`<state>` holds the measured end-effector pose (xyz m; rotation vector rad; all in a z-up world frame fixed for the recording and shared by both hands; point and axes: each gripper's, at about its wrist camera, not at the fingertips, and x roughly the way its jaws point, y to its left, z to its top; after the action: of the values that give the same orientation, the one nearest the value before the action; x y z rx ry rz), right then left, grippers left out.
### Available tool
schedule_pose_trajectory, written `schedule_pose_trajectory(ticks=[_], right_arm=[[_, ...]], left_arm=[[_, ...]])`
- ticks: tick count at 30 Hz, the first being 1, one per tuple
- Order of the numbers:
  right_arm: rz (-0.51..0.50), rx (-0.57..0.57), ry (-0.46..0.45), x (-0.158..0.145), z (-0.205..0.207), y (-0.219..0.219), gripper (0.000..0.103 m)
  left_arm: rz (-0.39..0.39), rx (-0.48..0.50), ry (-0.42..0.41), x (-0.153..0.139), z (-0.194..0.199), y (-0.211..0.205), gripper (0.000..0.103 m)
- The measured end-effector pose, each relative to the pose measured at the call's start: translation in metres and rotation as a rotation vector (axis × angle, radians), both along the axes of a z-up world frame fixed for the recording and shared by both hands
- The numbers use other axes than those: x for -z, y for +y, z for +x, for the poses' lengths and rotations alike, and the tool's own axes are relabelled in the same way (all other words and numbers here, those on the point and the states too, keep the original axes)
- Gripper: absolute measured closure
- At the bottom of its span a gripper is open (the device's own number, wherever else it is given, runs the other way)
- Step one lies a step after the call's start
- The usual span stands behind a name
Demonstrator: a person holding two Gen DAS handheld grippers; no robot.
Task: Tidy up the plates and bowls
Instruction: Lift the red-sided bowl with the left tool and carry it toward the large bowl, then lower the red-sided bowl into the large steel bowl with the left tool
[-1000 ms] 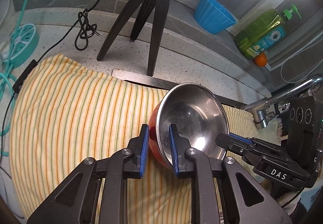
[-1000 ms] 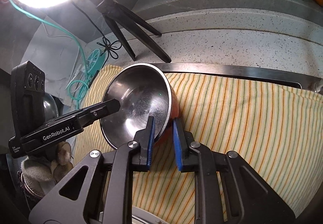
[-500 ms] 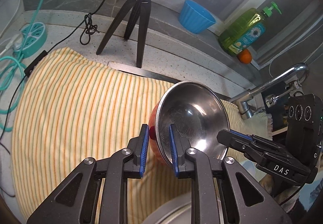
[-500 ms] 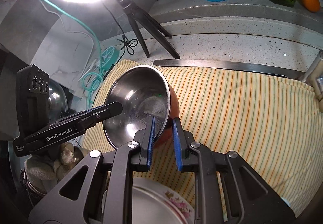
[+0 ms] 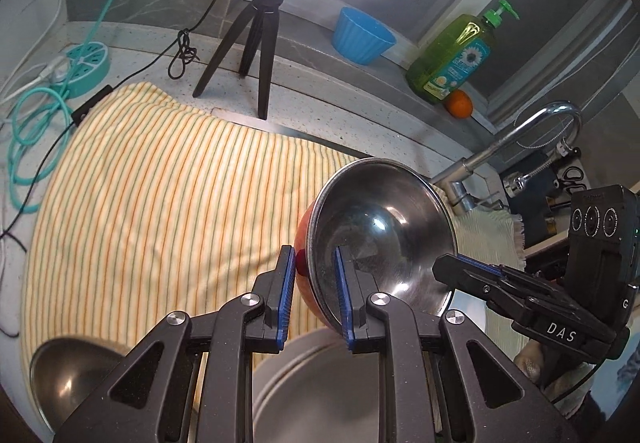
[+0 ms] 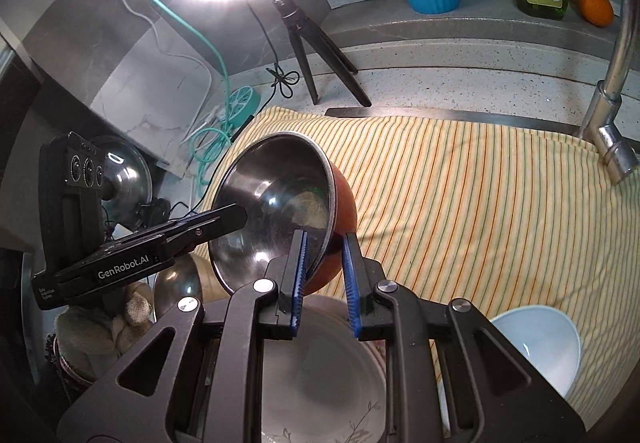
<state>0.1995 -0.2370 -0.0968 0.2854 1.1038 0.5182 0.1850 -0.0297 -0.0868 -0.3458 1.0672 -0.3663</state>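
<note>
A bowl (image 5: pixel 380 227) with a steel inside and a red outside hangs tilted above the striped cloth (image 5: pixel 160 195). My left gripper (image 5: pixel 314 275) is shut on its near rim, one blue pad inside and one outside. My right gripper (image 6: pixel 324 259) is shut on the opposite rim of the same bowl (image 6: pixel 276 211). Below my grippers lies a white plate (image 6: pixel 320 375) with a flower pattern. A white bowl (image 6: pixel 536 339) sits on the cloth at the lower right of the right wrist view. A dark steel bowl (image 5: pixel 76 379) shows at the lower left of the left wrist view.
A black tripod (image 5: pixel 256 39) with a ring light stands on the speckled counter behind the cloth. On the back ledge are a blue cup (image 5: pixel 362 37), a green soap bottle (image 5: pixel 456 59) and an orange (image 5: pixel 459 103). A chrome tap (image 5: pixel 516 139) rises at the right. Teal cable (image 5: pixel 28 123) lies left.
Both grippers have lifted the bowl and drawn it back toward the near side. The white plate, the white bowl and the dark steel bowl have come into view below.
</note>
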Motion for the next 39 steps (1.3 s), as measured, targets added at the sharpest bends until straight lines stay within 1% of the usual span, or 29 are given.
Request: schedule_pose_trajectory(ticks=[7,14,20,26,31,36,39], right_arm=[[0.006,-0.038,-0.018,-0.012,-0.026,0.009,0.085],[0.017,-0.094,-0.016,-0.017,-0.046,0.031,0.085],[0.022,-0.152,-0.009,-0.019,-0.061,0.062,0.085],[0.025,-0.181,0.002,-0.013,-0.073,0.096,0.085],[0.005,-0.197,0.015,-0.005,-0.082,0.127,0.085],[-0.017,-0.209,0.046,0.009,-0.086,0.151,0.085],[-0.040,-0.217,0.060,0.018,-0.087,0.164,0.085]], left_arm=[[0.003,-0.027,-0.019,-0.009,-0.027,0.007,0.085],[0.004,-0.077,-0.034,-0.018,-0.058,0.032,0.085],[0.006,-0.119,-0.035,-0.019,-0.081,0.060,0.085],[-0.001,-0.147,-0.026,-0.018,-0.099,0.093,0.085],[0.018,-0.154,-0.028,-0.018,-0.109,0.114,0.085],[0.017,-0.162,-0.003,-0.007,-0.116,0.136,0.085],[0.028,-0.162,0.007,-0.001,-0.118,0.142,0.085]])
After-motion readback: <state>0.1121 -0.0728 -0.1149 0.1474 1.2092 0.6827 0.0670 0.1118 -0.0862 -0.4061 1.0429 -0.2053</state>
